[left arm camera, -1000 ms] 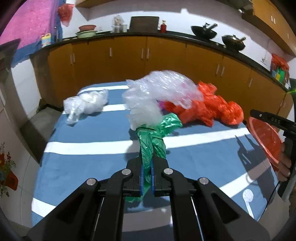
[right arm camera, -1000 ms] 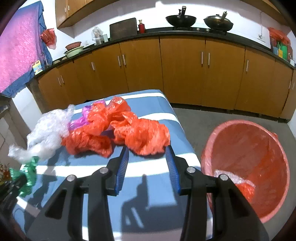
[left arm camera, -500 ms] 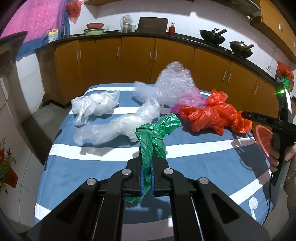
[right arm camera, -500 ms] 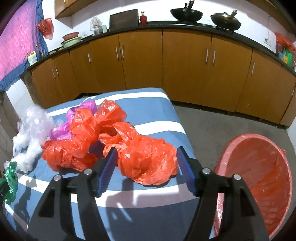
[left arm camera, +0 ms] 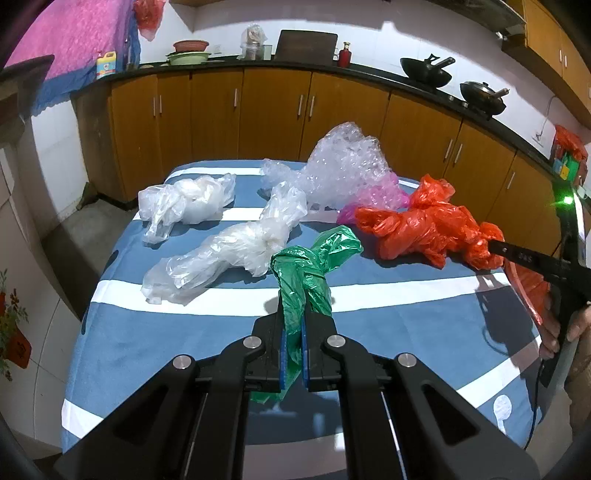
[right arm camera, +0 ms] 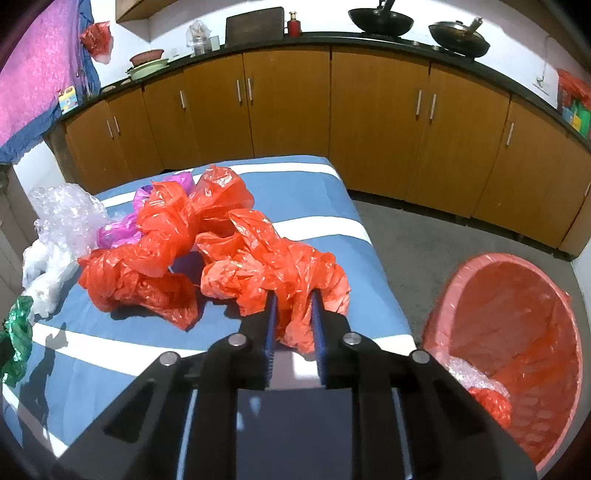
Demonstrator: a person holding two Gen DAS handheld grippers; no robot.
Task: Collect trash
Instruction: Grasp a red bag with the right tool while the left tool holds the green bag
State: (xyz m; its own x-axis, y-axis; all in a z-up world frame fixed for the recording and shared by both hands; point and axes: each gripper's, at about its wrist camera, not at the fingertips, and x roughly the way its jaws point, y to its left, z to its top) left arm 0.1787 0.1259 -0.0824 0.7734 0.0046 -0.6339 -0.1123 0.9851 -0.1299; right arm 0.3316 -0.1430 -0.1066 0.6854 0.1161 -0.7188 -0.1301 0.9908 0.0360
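My left gripper (left arm camera: pixel 291 332) is shut on a green plastic bag (left arm camera: pixel 310 269) and holds it above the blue striped table (left arm camera: pixel 406 317). My right gripper (right arm camera: pixel 293 314) is shut on the near red plastic bag (right arm camera: pixel 273 273) at the table's right edge. A second red bag (right arm camera: pixel 147 258) lies beside it. In the left wrist view the red bags (left arm camera: pixel 424 225), two clear bags (left arm camera: pixel 229 254) (left arm camera: pixel 184 203), bubble wrap (left arm camera: pixel 343 162) and a purple bag (left arm camera: pixel 373 199) lie on the table. The red bin (right arm camera: pixel 517 332) stands on the floor to the right, with some trash inside.
Wooden cabinets (right arm camera: pixel 288 107) line the far wall under a dark counter with woks (right arm camera: pixel 380 16). Grey floor (right arm camera: pixel 424 236) lies between table and cabinets. The right gripper's handle and hand (left arm camera: pixel 565 288) show at the right of the left wrist view.
My right gripper moved forward onto the near red bag and closed on it. My left gripper, still holding the green bag, drew back; the clear bag it dragged now lies on the table.
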